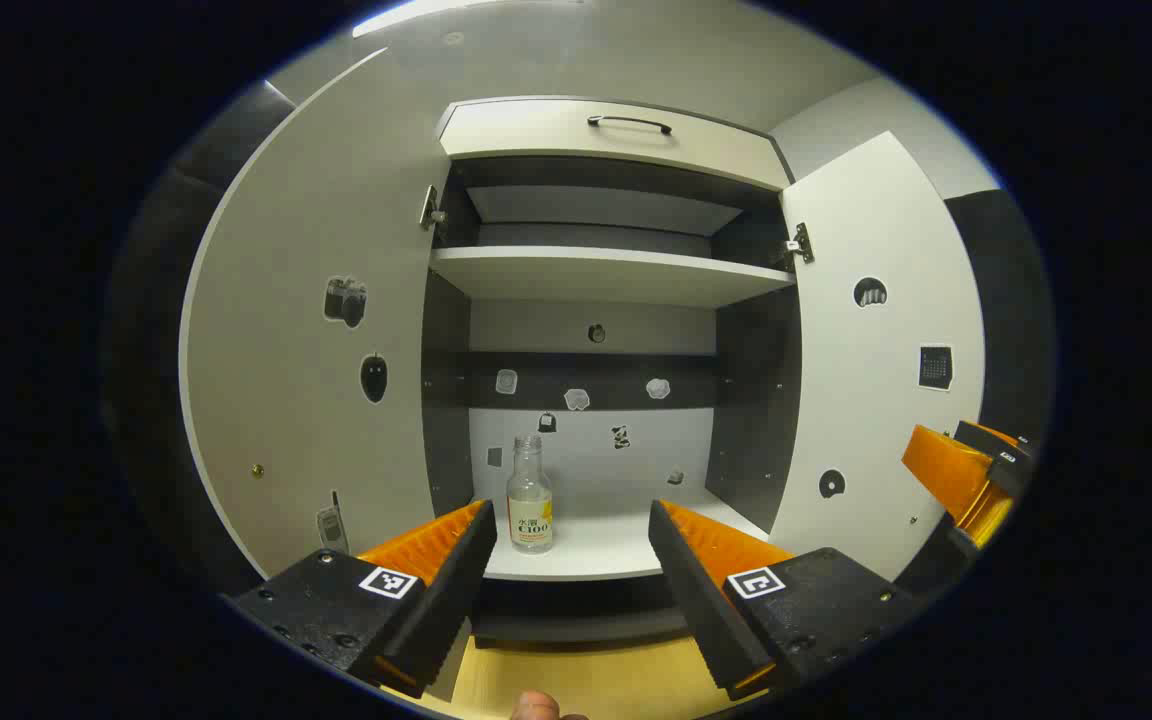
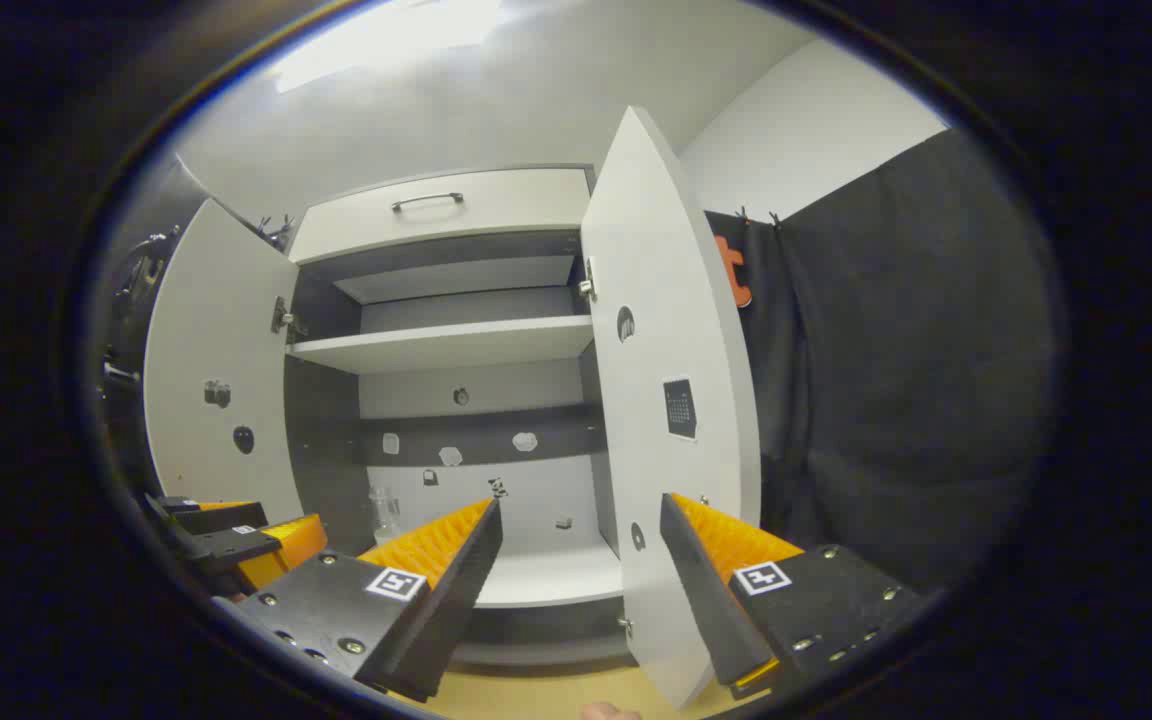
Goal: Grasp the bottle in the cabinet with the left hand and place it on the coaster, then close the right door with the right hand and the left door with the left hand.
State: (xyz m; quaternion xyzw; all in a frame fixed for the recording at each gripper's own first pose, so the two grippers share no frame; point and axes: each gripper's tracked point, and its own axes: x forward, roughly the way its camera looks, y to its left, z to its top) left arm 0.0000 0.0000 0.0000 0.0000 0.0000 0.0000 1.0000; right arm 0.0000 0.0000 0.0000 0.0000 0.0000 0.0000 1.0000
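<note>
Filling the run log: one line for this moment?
bottle: upright in cabinet | doors: both open | left gripper: open, facing bottle | right gripper: open

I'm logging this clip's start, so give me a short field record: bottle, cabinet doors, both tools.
bottle: clear plastic bottle with a white label, upright on the cabinet's lower shelf, untouched
left door: white cabinet door, open
right door: white cabinet door, open
left tool: open, before the shelf, short of the bottle
right tool: open, near the right door's edge
</note>
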